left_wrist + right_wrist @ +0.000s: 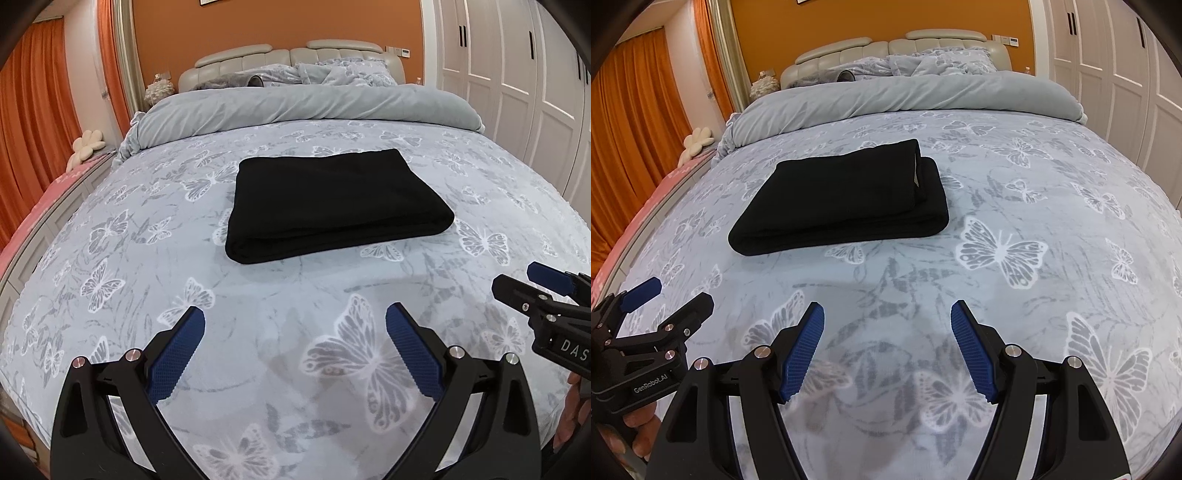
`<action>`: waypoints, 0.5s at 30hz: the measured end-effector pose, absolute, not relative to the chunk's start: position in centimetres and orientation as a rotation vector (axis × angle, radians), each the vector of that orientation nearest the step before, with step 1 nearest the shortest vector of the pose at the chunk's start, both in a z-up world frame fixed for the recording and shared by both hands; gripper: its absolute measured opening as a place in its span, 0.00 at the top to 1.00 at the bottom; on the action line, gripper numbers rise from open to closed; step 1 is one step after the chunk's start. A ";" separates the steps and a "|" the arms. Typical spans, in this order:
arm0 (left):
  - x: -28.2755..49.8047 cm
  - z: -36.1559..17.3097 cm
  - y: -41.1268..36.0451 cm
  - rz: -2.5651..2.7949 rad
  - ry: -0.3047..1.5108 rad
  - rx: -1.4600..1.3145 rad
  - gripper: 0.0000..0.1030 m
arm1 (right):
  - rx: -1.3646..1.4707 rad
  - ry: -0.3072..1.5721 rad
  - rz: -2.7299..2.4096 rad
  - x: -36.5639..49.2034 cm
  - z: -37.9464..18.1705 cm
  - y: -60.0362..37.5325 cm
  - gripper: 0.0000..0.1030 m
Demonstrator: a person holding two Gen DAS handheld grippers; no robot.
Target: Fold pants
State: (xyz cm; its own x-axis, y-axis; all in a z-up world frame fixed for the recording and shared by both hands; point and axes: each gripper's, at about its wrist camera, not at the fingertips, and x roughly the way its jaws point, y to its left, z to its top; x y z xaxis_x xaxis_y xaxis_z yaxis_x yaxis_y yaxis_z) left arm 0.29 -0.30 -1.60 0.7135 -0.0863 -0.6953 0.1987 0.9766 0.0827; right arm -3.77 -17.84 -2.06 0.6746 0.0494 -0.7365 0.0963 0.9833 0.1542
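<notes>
The black pants [332, 199] lie folded into a thick flat rectangle on the butterfly-print bedspread [147, 266], mid-bed. In the right wrist view the pants [842, 199] sit up and to the left, their layered edge facing right. My left gripper [295, 310] hovers open over the bedspread, short of the pants, with nothing between its blue pads [177, 354]. My right gripper [887, 305] is also open and empty, nearer than the pants and to their right. Each gripper shows in the other's view: the right gripper [517, 277] at the right edge, the left gripper [679, 291] at the left edge.
A rolled-back grey duvet [295, 107] and pillows lie beyond the pants by the padded headboard [288, 59]. White wardrobe doors [517, 92] stand on the right. Orange curtains [33, 110] and a flower cushion [86, 144] are on the left.
</notes>
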 end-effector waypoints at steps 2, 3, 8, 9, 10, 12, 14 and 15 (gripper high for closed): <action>0.3 -1.6 -0.4 -0.155 0.757 0.160 0.07 | 0.186 0.831 -0.027 -3.8 -2.1 -17.8 0.33; 0.2 -1.6 -0.4 -0.157 0.759 0.160 0.07 | 0.187 0.831 -0.027 -3.8 -2.1 -17.8 0.33; 0.2 -1.6 -0.4 -0.154 0.758 0.161 0.07 | 0.187 0.830 -0.028 -3.8 -2.0 -17.8 0.33; 0.2 -1.6 -0.4 -0.154 0.760 0.161 0.07 | 0.186 0.831 -0.027 -3.8 -2.1 -17.8 0.33; 0.2 -1.6 -0.4 -0.151 0.759 0.161 0.07 | 0.186 0.830 -0.028 -3.8 -2.0 -17.8 0.33; 0.2 -1.6 -0.5 -0.148 0.755 0.165 0.07 | 0.186 0.831 -0.027 -3.8 -2.1 -17.8 0.33; 0.1 -1.6 -0.6 -0.152 0.752 0.168 0.07 | 0.186 0.831 -0.027 -3.8 -2.1 -17.7 0.33; 0.0 -1.6 -0.6 -0.153 0.753 0.168 0.07 | 0.186 0.831 -0.028 -3.8 -2.1 -17.7 0.33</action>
State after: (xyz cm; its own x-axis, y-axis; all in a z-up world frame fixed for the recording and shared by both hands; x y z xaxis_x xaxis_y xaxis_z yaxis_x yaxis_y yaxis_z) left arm 0.04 -0.59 -1.64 0.7198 -0.0773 -0.6899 0.1976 0.9755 0.0968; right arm -3.80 -17.73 -2.05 0.6745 0.0478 -0.7367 0.0975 0.9834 0.1531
